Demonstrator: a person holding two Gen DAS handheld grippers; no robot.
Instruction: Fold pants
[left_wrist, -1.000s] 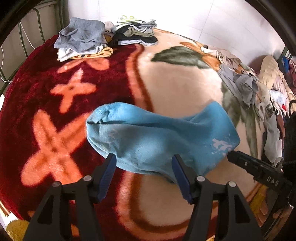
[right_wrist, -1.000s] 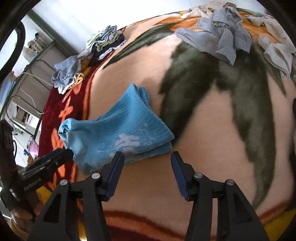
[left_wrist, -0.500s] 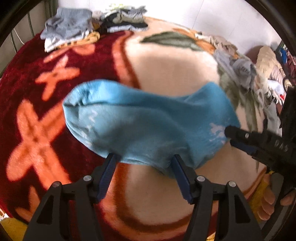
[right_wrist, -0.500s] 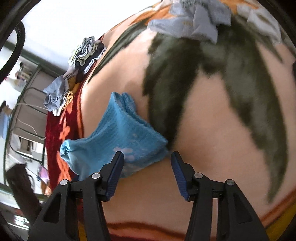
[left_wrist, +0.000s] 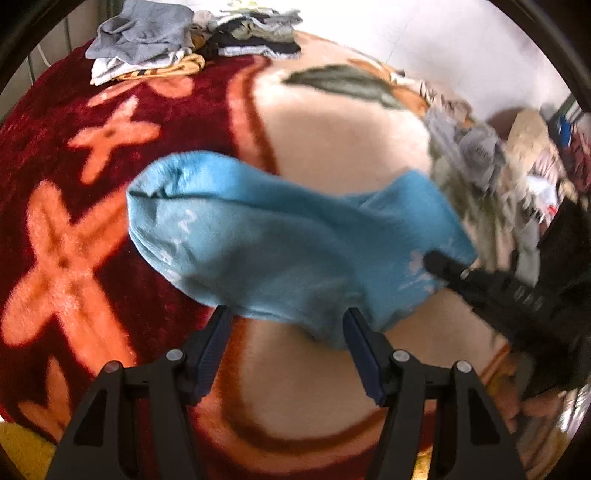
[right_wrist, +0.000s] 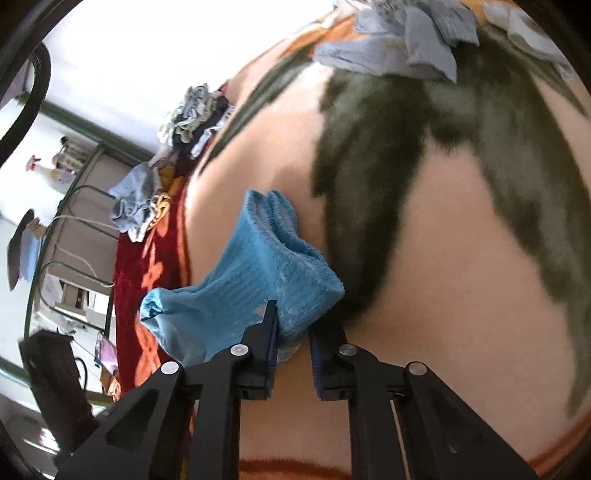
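The right gripper (right_wrist: 291, 332) is closing on the near right corner of the bright blue knitted garment (right_wrist: 255, 280) lying on the patterned plush bed blanket (right_wrist: 461, 258), apparently pinching it for a fold, while the left gripper (left_wrist: 286, 350), half open and empty, hovers at its near edge.

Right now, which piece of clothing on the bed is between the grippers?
The bright blue garment, lying alone mid-blanket; the grey piles sit far off at the edges.
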